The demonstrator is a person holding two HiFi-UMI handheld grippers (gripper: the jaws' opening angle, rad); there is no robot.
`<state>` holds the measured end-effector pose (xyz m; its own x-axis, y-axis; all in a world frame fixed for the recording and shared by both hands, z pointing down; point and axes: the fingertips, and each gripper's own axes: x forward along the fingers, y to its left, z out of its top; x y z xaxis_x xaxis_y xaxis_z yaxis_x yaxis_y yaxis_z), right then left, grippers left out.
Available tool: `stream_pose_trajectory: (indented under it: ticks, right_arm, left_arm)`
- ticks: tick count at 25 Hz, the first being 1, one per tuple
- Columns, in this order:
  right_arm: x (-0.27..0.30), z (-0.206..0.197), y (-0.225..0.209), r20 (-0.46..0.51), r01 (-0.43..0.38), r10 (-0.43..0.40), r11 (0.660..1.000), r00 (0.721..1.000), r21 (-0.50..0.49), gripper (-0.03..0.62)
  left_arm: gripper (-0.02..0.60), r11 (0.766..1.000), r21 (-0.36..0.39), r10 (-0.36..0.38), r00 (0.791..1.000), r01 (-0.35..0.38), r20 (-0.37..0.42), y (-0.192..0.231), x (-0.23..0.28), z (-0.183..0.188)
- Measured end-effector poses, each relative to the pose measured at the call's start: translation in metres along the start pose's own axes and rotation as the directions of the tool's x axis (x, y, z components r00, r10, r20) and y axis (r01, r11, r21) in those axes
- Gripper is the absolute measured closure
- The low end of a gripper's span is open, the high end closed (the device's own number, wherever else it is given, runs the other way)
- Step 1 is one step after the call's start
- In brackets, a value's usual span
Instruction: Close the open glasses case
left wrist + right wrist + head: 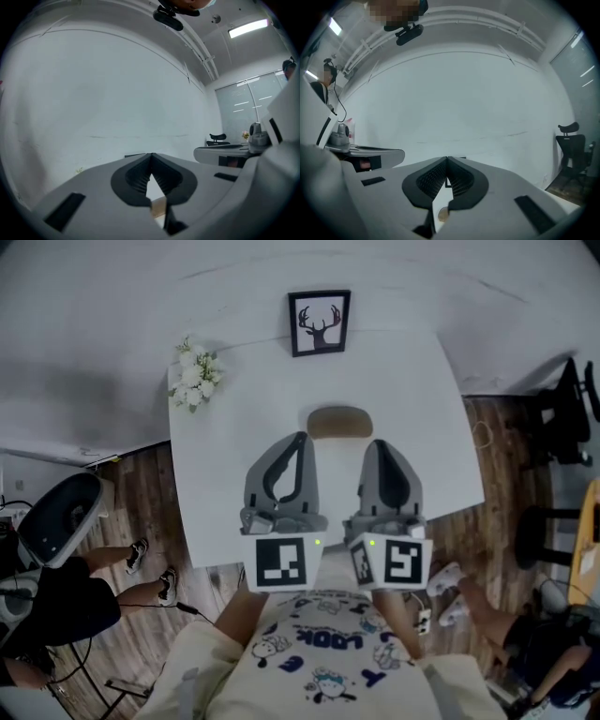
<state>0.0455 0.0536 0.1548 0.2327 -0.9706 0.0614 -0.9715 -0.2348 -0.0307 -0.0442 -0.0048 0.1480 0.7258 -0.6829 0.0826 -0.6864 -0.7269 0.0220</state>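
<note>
A tan glasses case [339, 422] lies on the white table [225, 484], past the tips of both grippers; its lid looks down. My left gripper [302, 438] hovers just left of it and my right gripper [378, 444] just right of it, both apart from the case. In the left gripper view the jaws [151, 155] meet with nothing between them, and a tan patch of the case [158, 206] shows through the gap below. The right gripper's jaws [447, 160] are likewise closed and empty, pointing level at the white wall.
A framed deer picture [320, 322] leans at the table's far edge and a bunch of white flowers [195, 372] stands at its far left corner. People sit on the wooden floor side, left [56, 596] and right [525, 634]. Black office chairs [562, 418] stand at the right.
</note>
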Motion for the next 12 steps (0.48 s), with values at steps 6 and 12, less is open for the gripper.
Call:
stream_pose_trajectory:
  ticks: [6, 12]
  right_arm:
    - [-0.006, 0.003, 0.001, 0.009, 0.010, -0.010, 1.000, 1.000, -0.005, 0.594]
    - [-0.013, 0.005, 0.001, 0.007, 0.016, -0.016, 1.000, 1.000, -0.020, 0.594]
  left_arm:
    - [0.583, 1.000, -0.003, 0.002, 1.000, -0.002, 0.017, -0.001, -0.005, 0.005]
    - [0.583, 1.000, 0.004, 0.002, 0.999, -0.002, 0.034, -0.004, -0.012, 0.011]
